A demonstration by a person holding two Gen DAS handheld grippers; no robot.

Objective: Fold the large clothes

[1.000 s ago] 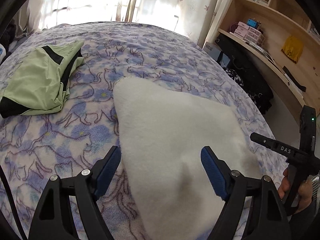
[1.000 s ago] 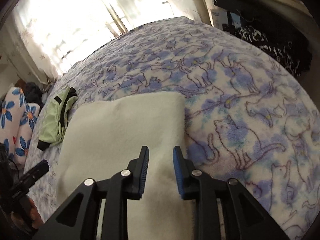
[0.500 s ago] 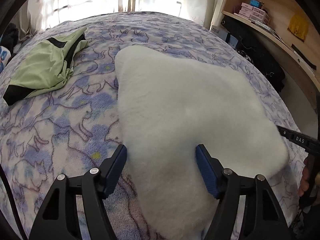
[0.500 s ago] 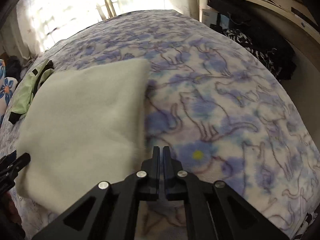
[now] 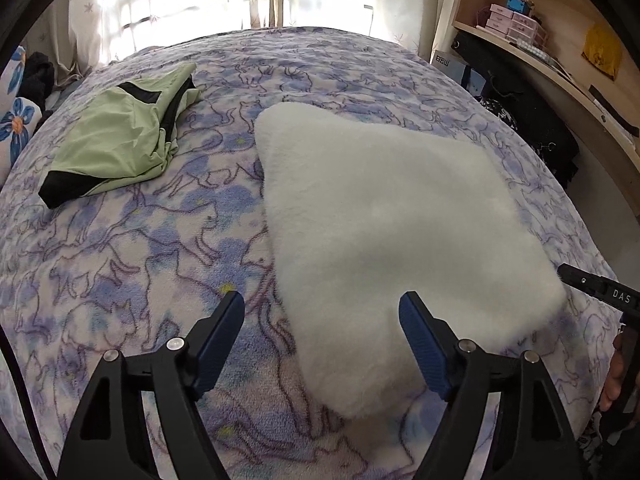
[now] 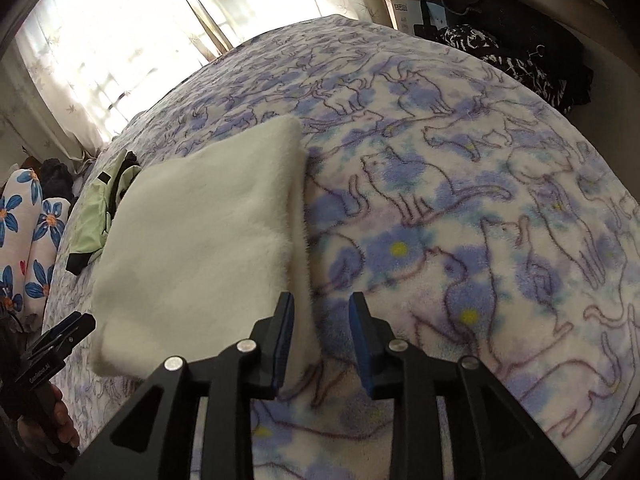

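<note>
Blue-padded fingers (image 5: 222, 344) of the left gripper (image 5: 322, 344) spread wide and opening over the near corner of a folded white fleece garment (image 5: 384, 216), gripping nothing, while the right gripper (image 6: 320, 344) parts its jaws beside the garment's right edge, pads clear of the cloth. That garment lies flat as a compact rectangle on the cat-print bedspread (image 6: 460, 200), apparently finished. A crumpled green garment (image 5: 120, 148), well apart at the far left, seems yet to be folded.
</note>
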